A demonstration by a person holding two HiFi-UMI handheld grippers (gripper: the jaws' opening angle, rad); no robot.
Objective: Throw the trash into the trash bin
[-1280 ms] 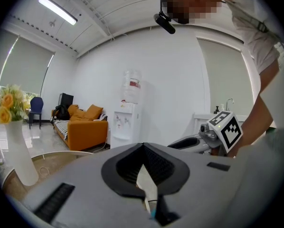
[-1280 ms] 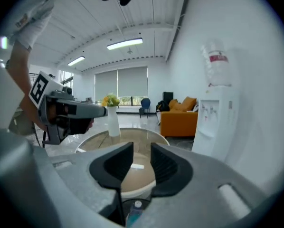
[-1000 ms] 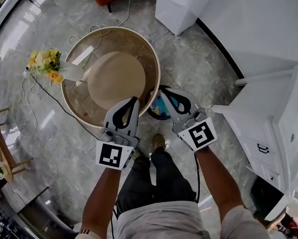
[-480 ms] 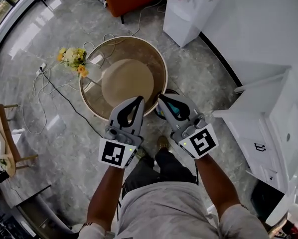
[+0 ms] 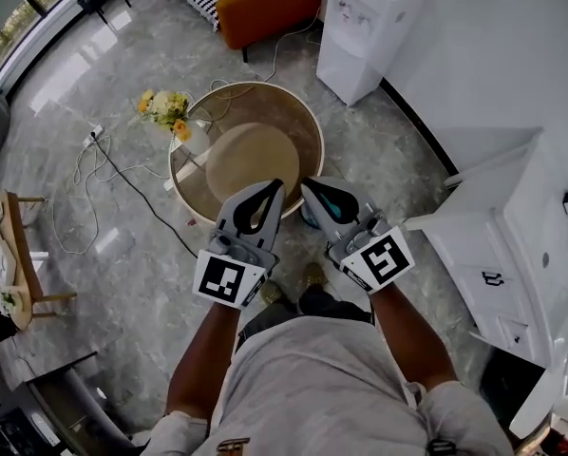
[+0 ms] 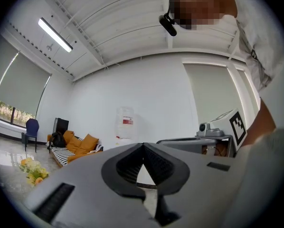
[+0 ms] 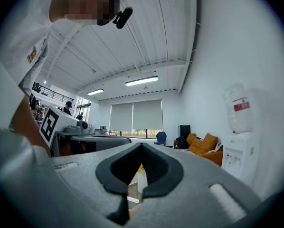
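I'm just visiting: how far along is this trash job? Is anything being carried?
Probably near its end. Done: the round glass-topped table shows only a vase of yellow flowers, no litter. In hand: nothing; the left gripper and right gripper are both shut and empty. Left: no trash shows on the grey marble floor; the dark bin beside the right gripper is mostly hidden, so its contents cannot be checked.
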